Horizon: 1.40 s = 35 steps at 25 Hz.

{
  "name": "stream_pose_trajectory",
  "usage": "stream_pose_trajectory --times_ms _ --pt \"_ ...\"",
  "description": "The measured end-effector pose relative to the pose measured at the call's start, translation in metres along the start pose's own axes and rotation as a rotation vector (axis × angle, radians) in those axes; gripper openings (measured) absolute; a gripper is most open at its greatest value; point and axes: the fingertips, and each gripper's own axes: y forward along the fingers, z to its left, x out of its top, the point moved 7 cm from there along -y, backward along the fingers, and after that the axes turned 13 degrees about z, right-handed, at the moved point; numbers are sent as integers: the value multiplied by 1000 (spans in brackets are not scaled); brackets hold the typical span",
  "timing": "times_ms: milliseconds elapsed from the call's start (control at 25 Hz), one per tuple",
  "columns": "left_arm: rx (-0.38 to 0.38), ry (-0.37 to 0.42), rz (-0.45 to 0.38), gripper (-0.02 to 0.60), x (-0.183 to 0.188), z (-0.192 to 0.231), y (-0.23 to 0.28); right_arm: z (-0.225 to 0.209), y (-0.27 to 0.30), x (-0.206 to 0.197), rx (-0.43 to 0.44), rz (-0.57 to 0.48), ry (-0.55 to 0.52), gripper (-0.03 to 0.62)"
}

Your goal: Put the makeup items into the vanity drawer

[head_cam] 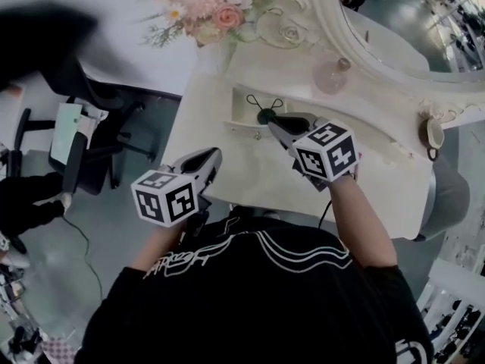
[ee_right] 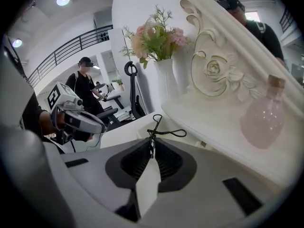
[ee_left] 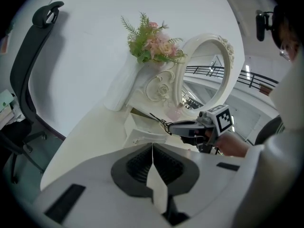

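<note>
A black eyelash curler (head_cam: 265, 106) with two loop handles sticks out of my right gripper (head_cam: 270, 120), which is shut on it. It hangs over the open white drawer (head_cam: 239, 124) of the vanity. In the right gripper view the curler (ee_right: 159, 127) shows just past the closed gripper (ee_right: 151, 148), loops pointing away. My left gripper (head_cam: 214, 156) is at the vanity's front left edge, shut with nothing between its jaws. In the left gripper view that gripper (ee_left: 152, 148) points at the drawer (ee_left: 140, 129), and the right gripper (ee_left: 176, 127) holds the curler (ee_left: 160, 120) above it.
A vase of pink flowers (head_cam: 204, 10) stands at the vanity's back left, with a pink glass bottle (head_cam: 331, 74) under the oval mirror (head_cam: 409, 29). A cup (head_cam: 433, 133) sits at the right end. A black office chair (head_cam: 83, 127) stands on the left.
</note>
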Motion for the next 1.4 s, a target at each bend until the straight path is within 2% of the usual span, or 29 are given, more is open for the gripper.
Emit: stream_pose_trajectory --times_ms 360,680,800,920,1120,1400 --pt "-1 -21 5 25 1 20 -3 -22 25 10 31 127 78 52" --pt "-1 -38 8 25 7 27 4 -32 35 16 36 174 26 72" --pt "4 -40 5 25 8 28 4 -32 35 15 63 160 31 129" --pt "7 -37 1 25 9 25 3 -31 28 12 63 123 36 154" --pt "6 -18 -17 25 14 11 5 -32 0 4 26 -15 66 237" --pt "-23 17 -34 25 17 -24 10 -26 -54 -35 -37 -75 86 264"
